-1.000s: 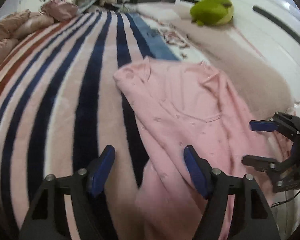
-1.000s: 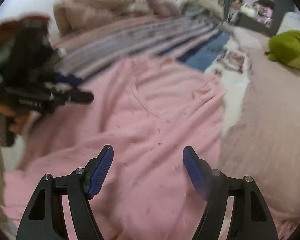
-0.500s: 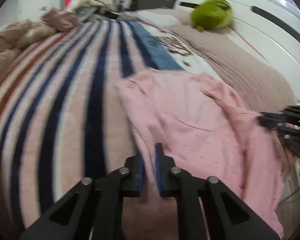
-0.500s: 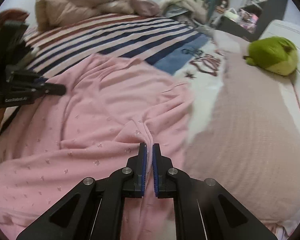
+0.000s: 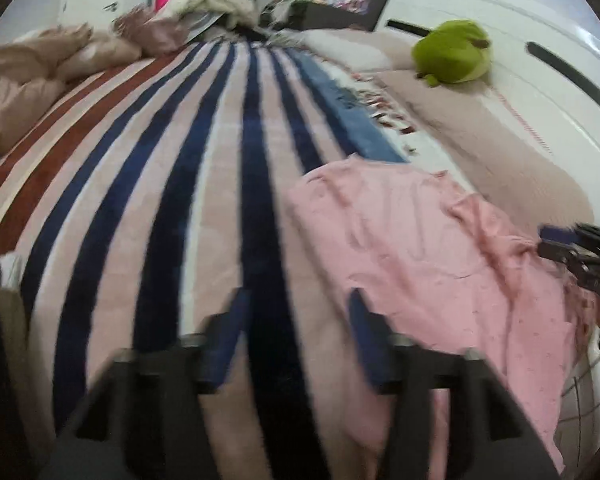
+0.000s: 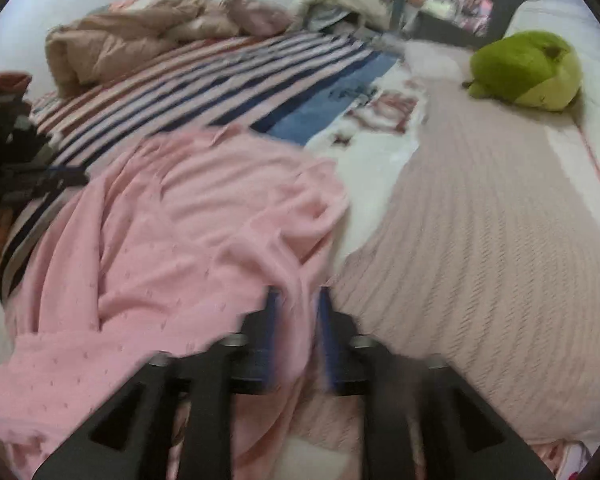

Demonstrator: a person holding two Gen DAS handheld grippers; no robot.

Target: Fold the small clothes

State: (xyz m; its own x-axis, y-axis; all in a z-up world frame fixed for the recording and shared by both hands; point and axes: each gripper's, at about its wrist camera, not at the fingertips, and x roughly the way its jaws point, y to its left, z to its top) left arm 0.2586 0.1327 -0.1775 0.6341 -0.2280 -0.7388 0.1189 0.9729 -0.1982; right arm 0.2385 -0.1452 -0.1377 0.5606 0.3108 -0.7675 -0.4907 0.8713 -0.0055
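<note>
Pink knit garment [image 6: 172,240] lies rumpled on the bed's striped blanket [image 5: 148,208], and both jaws are opening: the left hand-held gripper [image 5: 296,320] holds nothing, while a fold sits loosely inside the right hand-held gripper [image 6: 298,312], probably to let the cloth settle.

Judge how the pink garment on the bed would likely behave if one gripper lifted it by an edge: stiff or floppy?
Probably floppy: the pink garment lies in soft wrinkles and bunches into a ridge toward the right gripper, whose jaws are opening. It looks thin, so likely light. On the fuzzy striped blanket it would probably drag rather than slide.
</note>
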